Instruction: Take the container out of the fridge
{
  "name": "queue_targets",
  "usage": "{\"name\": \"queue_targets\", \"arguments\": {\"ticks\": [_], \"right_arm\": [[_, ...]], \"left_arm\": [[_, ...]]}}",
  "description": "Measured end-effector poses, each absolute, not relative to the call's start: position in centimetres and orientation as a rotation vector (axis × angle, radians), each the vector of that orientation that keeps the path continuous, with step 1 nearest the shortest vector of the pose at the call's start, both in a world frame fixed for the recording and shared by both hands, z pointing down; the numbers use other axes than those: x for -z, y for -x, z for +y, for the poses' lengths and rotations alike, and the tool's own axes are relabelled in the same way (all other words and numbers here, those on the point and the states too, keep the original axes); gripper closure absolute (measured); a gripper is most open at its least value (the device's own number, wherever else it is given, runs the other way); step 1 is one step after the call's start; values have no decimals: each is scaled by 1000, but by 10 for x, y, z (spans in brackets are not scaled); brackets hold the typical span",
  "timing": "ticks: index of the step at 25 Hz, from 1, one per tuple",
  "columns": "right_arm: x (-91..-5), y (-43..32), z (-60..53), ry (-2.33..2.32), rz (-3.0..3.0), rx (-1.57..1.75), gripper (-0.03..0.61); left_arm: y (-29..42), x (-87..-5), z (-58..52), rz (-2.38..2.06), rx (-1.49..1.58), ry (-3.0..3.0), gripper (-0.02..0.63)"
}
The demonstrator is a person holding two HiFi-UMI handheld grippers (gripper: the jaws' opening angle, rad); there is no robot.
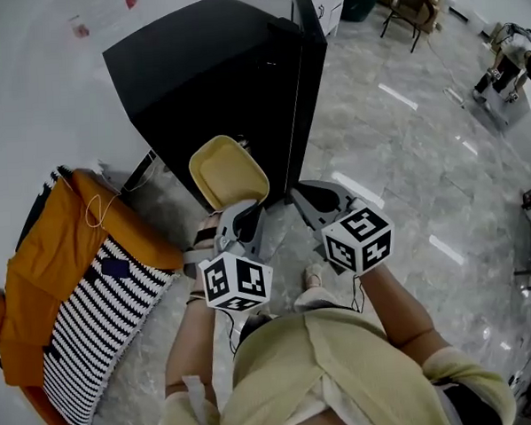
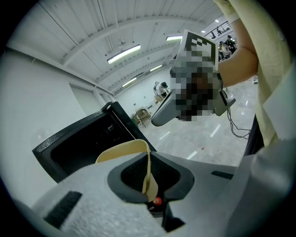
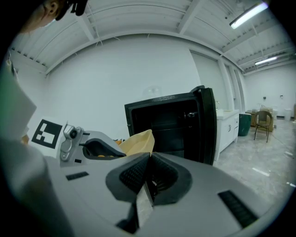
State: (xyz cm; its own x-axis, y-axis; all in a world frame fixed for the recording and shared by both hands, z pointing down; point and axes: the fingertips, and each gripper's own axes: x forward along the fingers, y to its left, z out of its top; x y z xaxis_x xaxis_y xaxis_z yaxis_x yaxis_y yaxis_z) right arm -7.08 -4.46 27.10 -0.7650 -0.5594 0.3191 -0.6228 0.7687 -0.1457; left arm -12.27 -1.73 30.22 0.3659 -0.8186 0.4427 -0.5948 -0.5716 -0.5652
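Just outside open black fridge (image 1: 205,77): cream container (image 1: 228,171) clear of cavity, rim pinched in nearly closed left gripper (image 1: 239,213). Right gripper (image 1: 311,200) jaws together, empty. Removal looks essentially done. Next: carry off steadily, grip is on thin rim only.

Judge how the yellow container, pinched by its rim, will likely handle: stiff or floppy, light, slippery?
Probably stiff: the container holds its tray shape though the left gripper pinches only one thin wall. Likely light: that edge grip carries it tilted without sag. The smooth wall might slip or pivot between the fingers.
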Motion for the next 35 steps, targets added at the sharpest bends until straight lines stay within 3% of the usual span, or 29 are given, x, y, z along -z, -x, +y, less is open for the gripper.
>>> {"name": "queue_targets", "arguments": {"ticks": [35], "right_arm": [[-304, 117, -42, -918, -2641, -415, 551]], "left_arm": [[180, -342, 33, 1204, 1164, 2445, 577]]}}
